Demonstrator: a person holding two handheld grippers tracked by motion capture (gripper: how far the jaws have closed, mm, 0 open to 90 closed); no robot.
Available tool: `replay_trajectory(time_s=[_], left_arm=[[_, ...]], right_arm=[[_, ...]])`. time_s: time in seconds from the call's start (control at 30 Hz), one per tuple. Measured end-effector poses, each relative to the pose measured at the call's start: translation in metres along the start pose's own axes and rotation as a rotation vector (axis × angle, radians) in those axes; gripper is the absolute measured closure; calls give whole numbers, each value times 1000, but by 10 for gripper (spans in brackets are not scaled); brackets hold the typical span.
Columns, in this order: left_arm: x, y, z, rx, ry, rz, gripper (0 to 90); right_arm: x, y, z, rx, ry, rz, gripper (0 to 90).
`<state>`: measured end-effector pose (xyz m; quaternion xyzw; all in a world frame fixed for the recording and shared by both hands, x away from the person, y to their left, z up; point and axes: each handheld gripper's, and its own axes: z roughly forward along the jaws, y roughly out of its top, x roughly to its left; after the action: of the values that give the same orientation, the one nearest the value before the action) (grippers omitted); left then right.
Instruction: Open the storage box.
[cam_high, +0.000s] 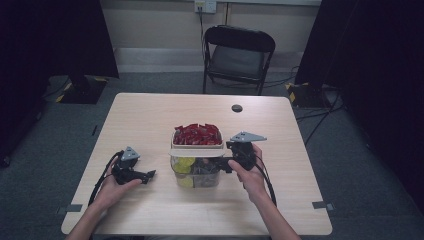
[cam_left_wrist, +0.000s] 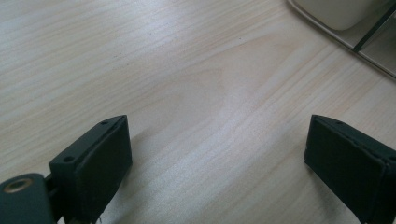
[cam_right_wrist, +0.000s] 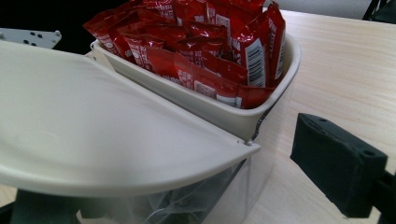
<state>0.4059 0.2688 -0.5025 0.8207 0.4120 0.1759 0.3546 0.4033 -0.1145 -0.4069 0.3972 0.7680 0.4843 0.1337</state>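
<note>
A clear plastic box (cam_high: 199, 181) stands mid-table with yellow items (cam_high: 185, 163) and crumpled wrap inside. A cream tray (cam_high: 198, 145) heaped with red sachets (cam_high: 196, 133) sits on its far half. A cream lid (cam_high: 196, 153) lies across the box's top in front of the tray. My right gripper (cam_high: 224, 163) is at the box's right side, open, with the lid's edge (cam_right_wrist: 140, 140) between its jaws. One finger (cam_right_wrist: 337, 169) shows beside the box; the other is hidden under the lid. My left gripper (cam_high: 148, 175) rests open on the bare table (cam_left_wrist: 187, 70), left of the box.
A small dark round disc (cam_high: 237, 108) lies on the table's far side. A black folding chair (cam_high: 239, 54) stands behind the table. Black curtains hang at both sides. Tape marks (cam_high: 320, 204) sit near the front corners.
</note>
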Motion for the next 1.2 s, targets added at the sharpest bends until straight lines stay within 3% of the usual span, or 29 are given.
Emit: replay_trajectory(time_s=[0.63,1.2], left_arm=[[0,0,0,0,0,0,69],[-1,-1,-2,-3,5,9,94]], right_arm=[[-6,5,3,-27,15,26,141],[-16,10,4,-30,-12,60,141]])
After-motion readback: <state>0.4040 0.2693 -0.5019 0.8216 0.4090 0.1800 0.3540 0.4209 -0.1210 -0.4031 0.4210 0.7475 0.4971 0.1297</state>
